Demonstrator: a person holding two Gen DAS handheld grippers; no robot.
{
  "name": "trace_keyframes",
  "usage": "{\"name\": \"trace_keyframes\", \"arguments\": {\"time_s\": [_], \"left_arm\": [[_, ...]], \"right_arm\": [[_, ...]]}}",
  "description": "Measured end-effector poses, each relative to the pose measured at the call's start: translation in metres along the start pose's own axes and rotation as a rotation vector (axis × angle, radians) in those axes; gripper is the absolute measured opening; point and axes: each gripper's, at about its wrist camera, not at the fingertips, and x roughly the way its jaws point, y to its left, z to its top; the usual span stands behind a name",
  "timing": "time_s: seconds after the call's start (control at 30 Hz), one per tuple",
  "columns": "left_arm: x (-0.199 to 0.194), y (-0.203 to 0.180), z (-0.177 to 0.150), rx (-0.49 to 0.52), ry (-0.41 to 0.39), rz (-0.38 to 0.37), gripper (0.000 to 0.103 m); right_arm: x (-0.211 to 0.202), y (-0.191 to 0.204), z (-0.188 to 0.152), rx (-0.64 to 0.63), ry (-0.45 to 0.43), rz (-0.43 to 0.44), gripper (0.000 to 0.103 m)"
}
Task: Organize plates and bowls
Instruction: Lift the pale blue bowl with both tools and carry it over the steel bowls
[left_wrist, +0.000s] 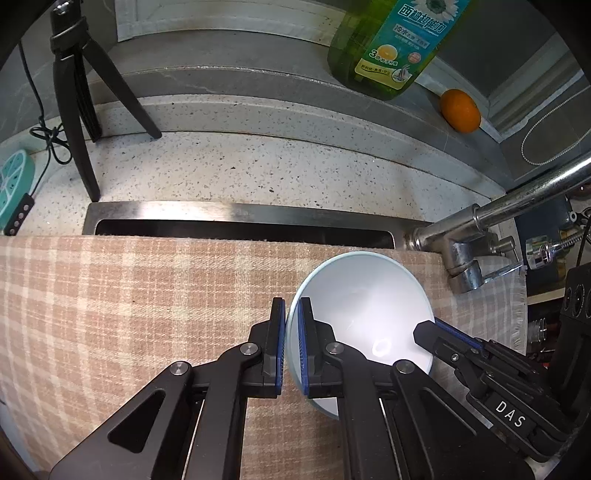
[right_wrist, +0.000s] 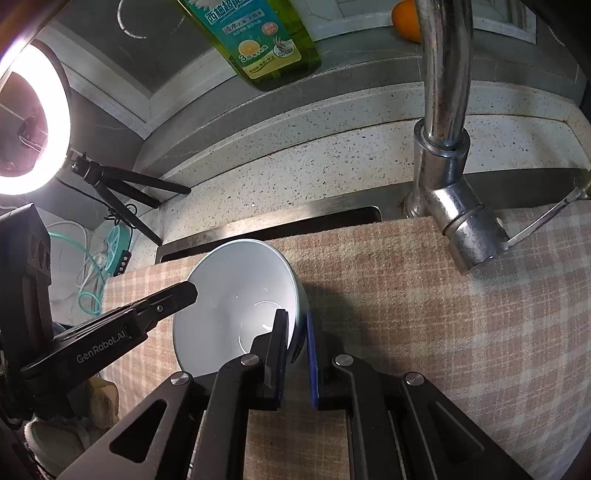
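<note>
pale blue bowl (left_wrist: 364, 314) near far edge of checked cloth (left_wrist: 129, 314), rim clamped by left gripper (left_wrist: 291, 332) and right gripper (right_wrist: 295, 347).

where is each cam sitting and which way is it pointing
Left wrist: rides the left gripper, looking forward and down over the plaid cloth toward the sink slot and counter; its own fingers pinch the left rim of the pale bowl, and the right gripper's tip shows at right.
Right wrist: rides the right gripper, facing the faucet and backsplash; its fingers straddle the bowl's right rim, the left gripper entering from the left.
Shared: bowl, cloth, faucet, green soap bottle, orange, tripod.
</note>
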Motion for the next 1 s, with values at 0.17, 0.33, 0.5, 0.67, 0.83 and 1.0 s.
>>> {"name": "trace_keyframes", "arguments": {"time_s": [0.17,0.33,0.5,0.67,0.83,1.0], "left_arm": [[-0.007,0.001,-0.004,-0.007,-0.01,0.001,0.005],[-0.024,0.001,-0.008,-0.007,-0.034,-0.005,0.005],[-0.046,0.003,-0.016,-0.002,-0.065,-0.009,0.005],[-0.071,0.005,-0.026,-0.006,-0.094,-0.016,0.005],[-0.093,0.01,-0.038,-0.01,-0.126,-0.018,0.005],[-0.118,0.021,-0.053,-0.018,-0.157,-0.02,0.005]], "right_arm": [[-0.007,0.002,-0.001,0.0,-0.001,0.006,0.009],[-0.021,0.009,-0.002,-0.015,-0.017,0.013,0.008],[-0.044,0.022,-0.005,-0.042,-0.046,0.023,0.008],[-0.067,0.038,-0.013,-0.07,-0.077,0.032,0.008],[-0.083,0.055,-0.026,-0.1,-0.093,0.042,0.008],[-0.095,0.074,-0.043,-0.122,-0.106,0.052,0.008]]}}
